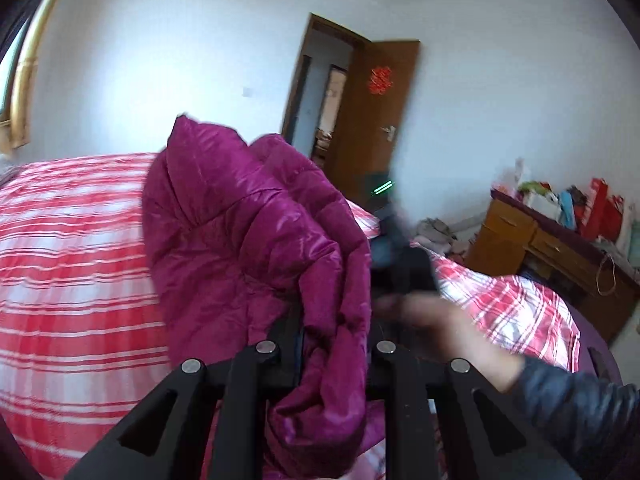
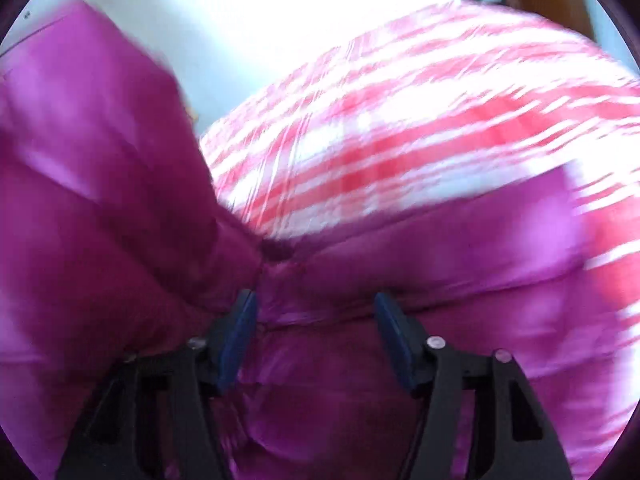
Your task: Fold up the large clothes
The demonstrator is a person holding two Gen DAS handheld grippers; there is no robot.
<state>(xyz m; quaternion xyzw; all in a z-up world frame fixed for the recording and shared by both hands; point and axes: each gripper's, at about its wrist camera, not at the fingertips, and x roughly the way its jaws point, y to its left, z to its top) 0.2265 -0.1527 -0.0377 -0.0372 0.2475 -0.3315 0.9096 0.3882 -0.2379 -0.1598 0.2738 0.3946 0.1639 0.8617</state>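
Lifting the purple jacket [image 1: 256,232] over the bed [image 1: 72,264], my left tool [image 1: 336,360] clamps its edge; my right tool [image 2: 316,320], jaws apart, should close on the fabric before I spread it flat.

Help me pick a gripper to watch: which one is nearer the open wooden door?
Left. The left gripper, clamping the purple jacket, faces the door across the bed. The right gripper faces the jacket; no door shows there.

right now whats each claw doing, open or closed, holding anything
Left claw: closed on the magenta puffer jacket, lifted above the red plaid bed cover.
Right claw: open, jacket fabric between the blue pads, not clamped.
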